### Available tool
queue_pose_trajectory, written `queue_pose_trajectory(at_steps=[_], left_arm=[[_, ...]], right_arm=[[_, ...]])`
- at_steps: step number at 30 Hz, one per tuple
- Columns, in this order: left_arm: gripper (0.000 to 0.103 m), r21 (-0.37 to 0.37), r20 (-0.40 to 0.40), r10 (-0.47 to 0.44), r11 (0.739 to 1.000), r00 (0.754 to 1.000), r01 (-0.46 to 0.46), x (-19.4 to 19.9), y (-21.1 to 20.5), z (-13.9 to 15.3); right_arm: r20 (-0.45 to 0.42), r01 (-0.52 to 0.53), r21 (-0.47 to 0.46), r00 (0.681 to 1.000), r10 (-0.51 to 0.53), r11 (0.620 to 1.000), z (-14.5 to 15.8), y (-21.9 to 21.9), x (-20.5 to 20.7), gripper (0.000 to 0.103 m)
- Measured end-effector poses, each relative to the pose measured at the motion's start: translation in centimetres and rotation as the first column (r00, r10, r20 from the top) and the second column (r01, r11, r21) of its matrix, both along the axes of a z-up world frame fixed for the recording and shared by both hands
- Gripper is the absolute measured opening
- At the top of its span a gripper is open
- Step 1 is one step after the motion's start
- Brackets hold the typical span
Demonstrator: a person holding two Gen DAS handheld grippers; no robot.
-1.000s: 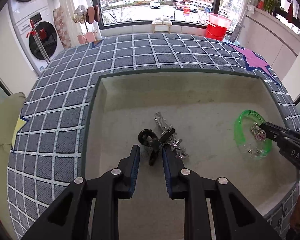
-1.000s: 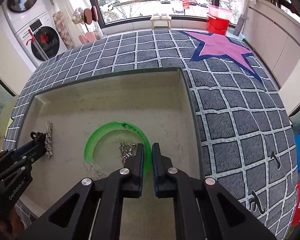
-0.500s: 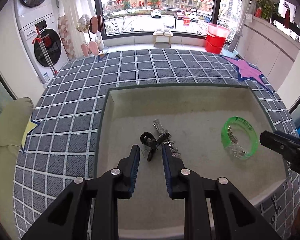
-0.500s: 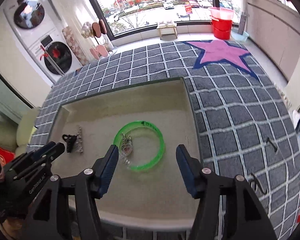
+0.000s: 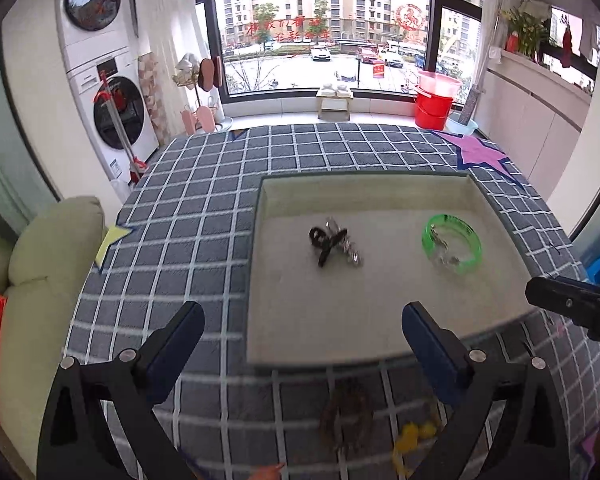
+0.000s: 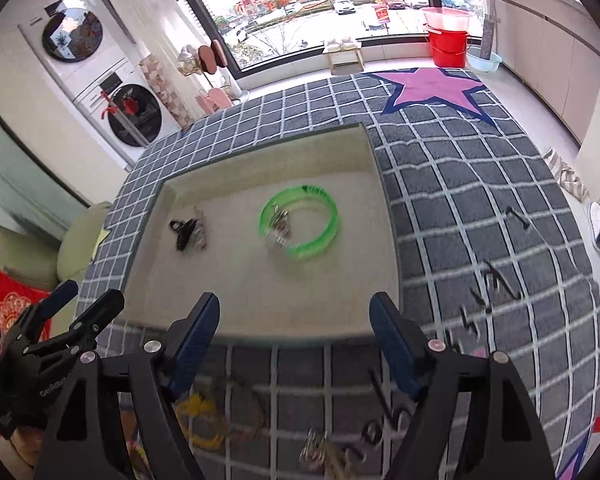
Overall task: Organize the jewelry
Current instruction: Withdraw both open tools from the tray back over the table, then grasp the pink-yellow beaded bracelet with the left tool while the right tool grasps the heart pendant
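A cream tray (image 5: 284, 344) (image 6: 228, 320) lies on the checked cloth. In it lie a black clip with a silver chain (image 5: 332, 242) (image 6: 188, 232) and a green bangle (image 5: 452, 242) (image 6: 300, 224) with silver pieces inside it. My left gripper (image 5: 300, 324) is open and empty, above the tray's near edge. My right gripper (image 6: 294, 320) is open and empty, also at the near edge. Loose jewelry lies on the cloth in front of the tray: a brown piece (image 5: 346, 412), yellow pieces (image 5: 412, 440) (image 6: 198, 412), a silver clasp (image 6: 316, 448) and dark hairpins (image 6: 496, 284).
The right gripper's tip (image 5: 572, 304) shows at the right of the left wrist view; the left gripper (image 6: 60, 328) shows at the lower left of the right wrist view. A pink star (image 6: 432, 88) marks the cloth. Washing machines (image 5: 112, 116) and a red bucket (image 5: 434, 106) stand beyond.
Both grippers have opened wide and pulled back and up from the tray. The clip with chain and the pieces in the bangle have been let go and lie in the tray.
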State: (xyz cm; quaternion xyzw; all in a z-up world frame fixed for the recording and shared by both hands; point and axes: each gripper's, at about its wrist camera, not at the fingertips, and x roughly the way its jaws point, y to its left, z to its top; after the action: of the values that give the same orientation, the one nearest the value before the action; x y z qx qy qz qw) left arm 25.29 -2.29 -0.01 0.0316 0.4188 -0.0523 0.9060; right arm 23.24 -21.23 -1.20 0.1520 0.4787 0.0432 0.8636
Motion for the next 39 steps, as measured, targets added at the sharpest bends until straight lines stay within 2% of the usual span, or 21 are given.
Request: queue_pose_trajectory(at_steps=[3, 6, 10, 19, 22, 27, 39], left_arm=[[0.103, -0.018, -0.01, 0.019, 1.0, 1.0, -0.019, -1.6, 1.1, 0.2], [0.103, -0.03, -0.017, 0.008, 1.0, 1.0, -0.008, -3.5, 1.8, 0.3], [0.103, -0.041, 0.006, 0.035, 0.999, 0.999, -0.034, -5.9, 3.0, 0.5], [0.103, -0.098, -0.06, 0.048, 0.994, 0.997, -0.053, -9.6, 5.1, -0.4], [0.103, -0.113, -0.075, 0.055, 0.992, 0.996, -0.063, -10.8, 5.8, -0.9], [0.103, -0.055, -0.074, 0.052, 0.997, 0.996, -0.056, -12.8, 6.0, -2.0], [0.103, 0.01, -0.097, 0.065, 0.998, 0.993, -0.064, -15.6, 6.6, -4.9]], right_arm=[[0.015, -0.014, 0.003, 1.0, 0.014, 1.0, 0.5, 0.4, -1.9, 0.087], [0.035, -0.021, 0.019, 0.999, 0.02, 1.0, 0.9, 0.6, -3.4, 0.103], [0.078, -0.016, 0.012, 0.997, 0.015, 1.0, 1.7, 0.6, -5.4, 0.103], [0.201, 0.033, -0.031, 0.979, -0.026, 0.999, 3.5, 0.7, -9.6, 0.103], [0.18, 0.039, -0.024, 0.983, -0.035, 0.999, 3.3, 0.7, -10.5, 0.103], [0.116, 0.023, -0.054, 0.993, -0.016, 0.998, 2.5, 0.9, -11.9, 0.103], [0.005, -0.038, -0.082, 0.999, 0.039, 0.996, -1.0, 1.4, -14.9, 0.103]])
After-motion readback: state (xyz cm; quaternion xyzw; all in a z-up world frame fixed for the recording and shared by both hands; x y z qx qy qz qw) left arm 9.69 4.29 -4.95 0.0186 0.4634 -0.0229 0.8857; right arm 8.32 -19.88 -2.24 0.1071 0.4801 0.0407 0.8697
